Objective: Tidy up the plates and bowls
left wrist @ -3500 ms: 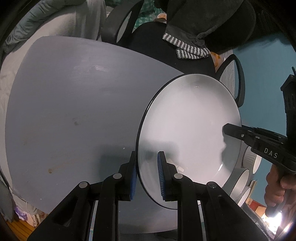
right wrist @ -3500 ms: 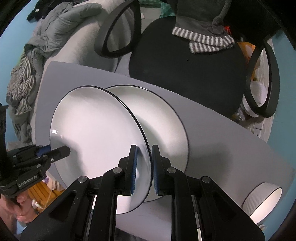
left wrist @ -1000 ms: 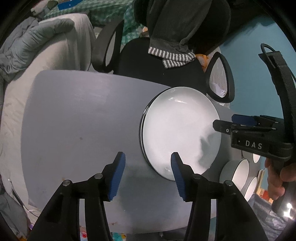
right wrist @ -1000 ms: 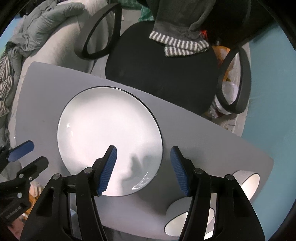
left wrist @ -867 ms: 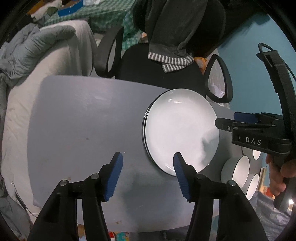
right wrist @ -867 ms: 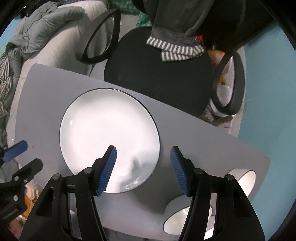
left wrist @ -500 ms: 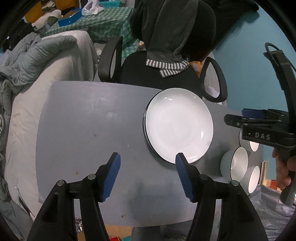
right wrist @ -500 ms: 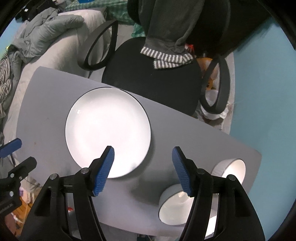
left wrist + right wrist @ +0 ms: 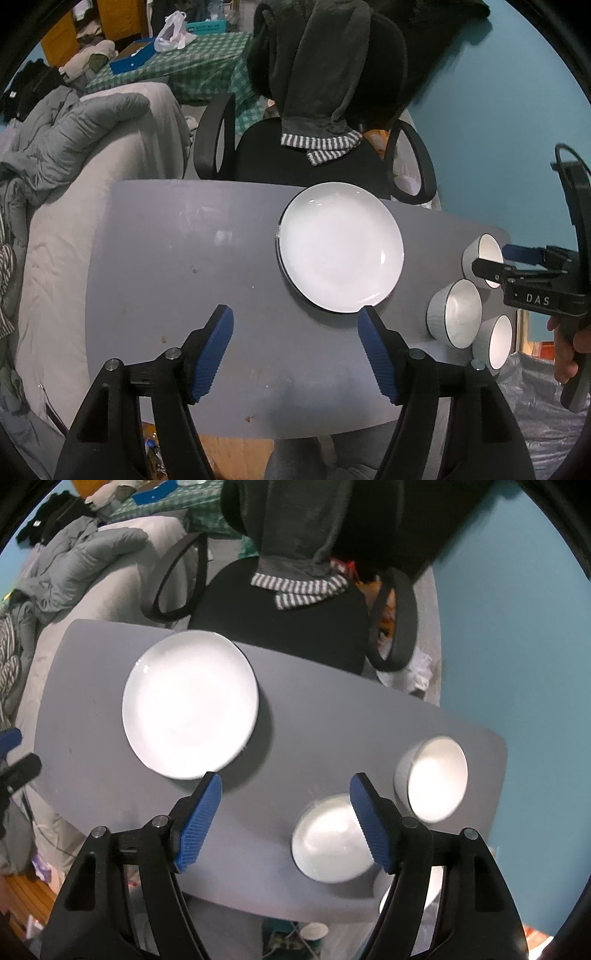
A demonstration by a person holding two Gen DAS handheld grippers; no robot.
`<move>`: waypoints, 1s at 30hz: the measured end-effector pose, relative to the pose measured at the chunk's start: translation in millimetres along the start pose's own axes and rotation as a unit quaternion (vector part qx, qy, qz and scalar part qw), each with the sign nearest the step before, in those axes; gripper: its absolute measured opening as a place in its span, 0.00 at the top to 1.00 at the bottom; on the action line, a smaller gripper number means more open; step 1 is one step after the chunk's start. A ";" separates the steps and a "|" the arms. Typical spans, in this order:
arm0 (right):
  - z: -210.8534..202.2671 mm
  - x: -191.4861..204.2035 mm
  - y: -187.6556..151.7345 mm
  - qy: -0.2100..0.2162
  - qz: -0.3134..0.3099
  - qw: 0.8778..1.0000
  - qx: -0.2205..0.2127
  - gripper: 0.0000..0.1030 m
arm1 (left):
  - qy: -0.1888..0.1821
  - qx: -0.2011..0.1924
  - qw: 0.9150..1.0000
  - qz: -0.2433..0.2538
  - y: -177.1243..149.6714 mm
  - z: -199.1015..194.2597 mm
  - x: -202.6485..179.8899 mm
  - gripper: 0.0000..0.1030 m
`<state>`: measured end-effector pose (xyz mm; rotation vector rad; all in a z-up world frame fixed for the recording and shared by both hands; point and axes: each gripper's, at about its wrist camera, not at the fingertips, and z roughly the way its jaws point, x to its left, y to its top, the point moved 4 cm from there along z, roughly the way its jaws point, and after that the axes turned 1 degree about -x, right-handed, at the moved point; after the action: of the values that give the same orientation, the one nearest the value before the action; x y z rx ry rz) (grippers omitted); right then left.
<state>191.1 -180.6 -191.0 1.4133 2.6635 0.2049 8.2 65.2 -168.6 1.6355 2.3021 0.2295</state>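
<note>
Right of the plates, three bowls sit nearest the right gripper; both grippers' jaws opening wide, empty; left gripper farther.

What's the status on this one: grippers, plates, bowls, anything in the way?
Left gripper and right gripper opening, nothing between the jaws. Plates stacked on the table. Three bowls loose, unstacked. Nothing in the way.
</note>
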 end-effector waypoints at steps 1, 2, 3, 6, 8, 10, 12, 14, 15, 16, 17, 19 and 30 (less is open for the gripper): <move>-1.2 -4.1 -4.0 0.000 0.005 1.000 0.001 0.31 | -0.001 0.000 1.000 0.002 -0.4 -0.7 -1.9 0.29; -3.4 -8.4 -9.5 -0.001 0.010 1.000 0.001 0.31 | -0.004 0.000 1.000 0.005 -1.7 -1.3 -5.1 0.29; -5.5 -11.9 -13.7 -0.002 0.014 1.000 0.001 0.31 | -0.006 0.002 1.000 0.008 -2.9 -1.2 -8.5 0.29; -10.8 -25.1 -26.6 -0.005 0.030 1.000 0.001 0.31 | -0.016 0.011 1.000 0.018 -7.1 0.7 -21.4 0.29; -14.3 -32.9 -34.5 -0.006 0.042 0.999 0.001 0.31 | -0.024 0.019 0.999 0.029 -11.5 3.4 -33.5 0.29; -17.2 -40.9 -42.1 -0.006 0.052 0.999 0.000 0.31 | -0.029 0.025 0.998 0.039 -15.2 6.4 -44.5 0.29; -18.1 -50.4 -49.6 -0.008 0.062 0.998 0.000 0.31 | -0.031 0.030 0.998 0.046 -18.5 8.4 -55.4 0.28; -18.7 -60.3 -56.3 -0.010 0.071 0.997 0.001 0.31 | -0.036 0.037 0.997 0.051 -22.2 11.7 -65.2 0.28; -18.7 -65.8 -59.8 -0.010 0.076 0.997 0.001 0.31 | -0.039 0.041 0.997 0.053 -24.7 12.6 -70.6 0.28; -17.9 -70.2 -61.6 -0.010 0.080 0.997 0.002 0.31 | -0.042 0.045 0.996 0.056 -26.3 14.6 -76.0 0.28; -17.7 -76.0 -64.9 -0.010 0.086 0.996 0.002 0.31 | -0.045 0.049 0.996 0.061 -28.1 16.2 -82.6 0.28; -17.6 -85.6 -69.6 -0.009 0.095 0.995 0.003 0.31 | -0.046 0.054 0.995 0.070 -31.5 19.6 -93.6 0.28; 1.4 -130.3 -97.4 0.027 0.127 0.991 0.016 0.31 | -0.047 0.081 0.991 0.091 -43.8 47.8 -153.4 0.28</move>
<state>184.8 -342.6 -204.0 1.7819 2.5314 0.2271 31.7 -96.1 -203.0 1.8962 2.1530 0.0038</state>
